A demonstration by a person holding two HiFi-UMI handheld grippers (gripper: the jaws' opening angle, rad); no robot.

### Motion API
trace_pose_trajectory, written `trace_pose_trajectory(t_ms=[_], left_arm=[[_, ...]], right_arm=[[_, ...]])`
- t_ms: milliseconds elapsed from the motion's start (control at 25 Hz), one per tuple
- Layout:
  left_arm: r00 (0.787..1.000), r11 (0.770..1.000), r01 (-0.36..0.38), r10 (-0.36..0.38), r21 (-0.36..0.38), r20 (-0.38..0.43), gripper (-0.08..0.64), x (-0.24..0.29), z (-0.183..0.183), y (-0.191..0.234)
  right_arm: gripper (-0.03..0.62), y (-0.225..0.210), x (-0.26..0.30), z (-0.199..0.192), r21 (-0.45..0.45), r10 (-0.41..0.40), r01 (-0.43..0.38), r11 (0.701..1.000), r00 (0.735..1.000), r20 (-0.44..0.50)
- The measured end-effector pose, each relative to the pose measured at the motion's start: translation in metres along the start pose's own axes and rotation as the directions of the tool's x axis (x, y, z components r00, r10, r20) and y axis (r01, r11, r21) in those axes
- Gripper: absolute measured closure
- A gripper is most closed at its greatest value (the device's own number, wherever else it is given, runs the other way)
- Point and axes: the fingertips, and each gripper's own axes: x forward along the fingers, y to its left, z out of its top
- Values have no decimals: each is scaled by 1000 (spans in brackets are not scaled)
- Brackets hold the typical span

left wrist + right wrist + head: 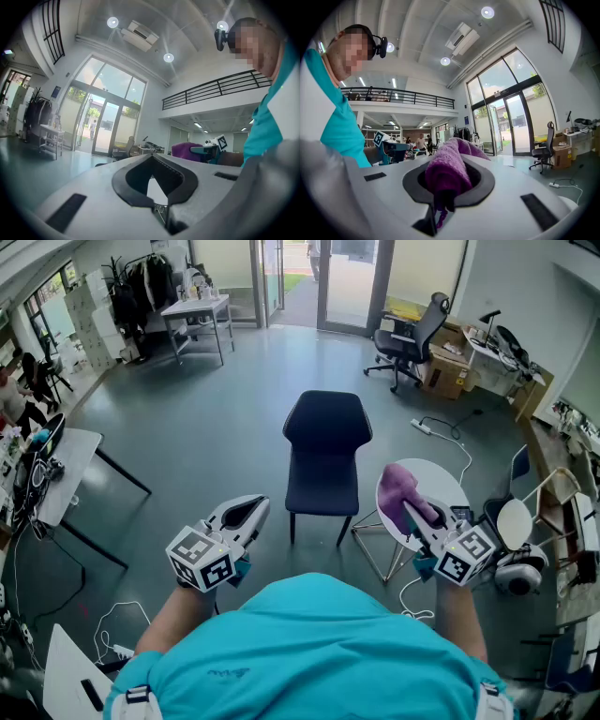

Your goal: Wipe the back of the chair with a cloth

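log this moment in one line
phase: pre-wipe | left claw: shut, empty | right claw: shut on purple cloth | dark chair: ahead, not yet touched

Bunched purple cloth [403,491] raised just right of the upright dark chair [325,451].

Holding both arms out in front of the chest, left forearm [176,617] and right forearm [459,613] well apart. Pointing the left tongs [253,506] forward and slightly inward, jaws meeting at the tips, pinching nothing. Angling the right tongs [418,516] forward and slightly inward too, jaws clamping on a purple cloth [401,489], its bunched bulk bulging out above the pads and past the tips.
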Motion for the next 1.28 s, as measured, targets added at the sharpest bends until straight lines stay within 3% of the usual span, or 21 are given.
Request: trace_pose_trajectory(t_ms=[440,680,1040,1280], left_arm=[[999,1000,29,-28,9,-14,555,22,2,-8],[999,999,34,-33,19,-14,555,49,2,-24],[997,997,79,-79,19,-11,555,131,1,-93],[994,994,110,-109,29,-27,556,189,-5,-140]], right_arm=[[546,-14,-10,0,3,-9,9,1000,1000,6],[545,-28,-30,-1,40,45,-45,998,999,6],[545,-73,-104,17,-31,94,-94,995,996,7],[543,-115,-147,8,-13,113,-113,993,994,2]])
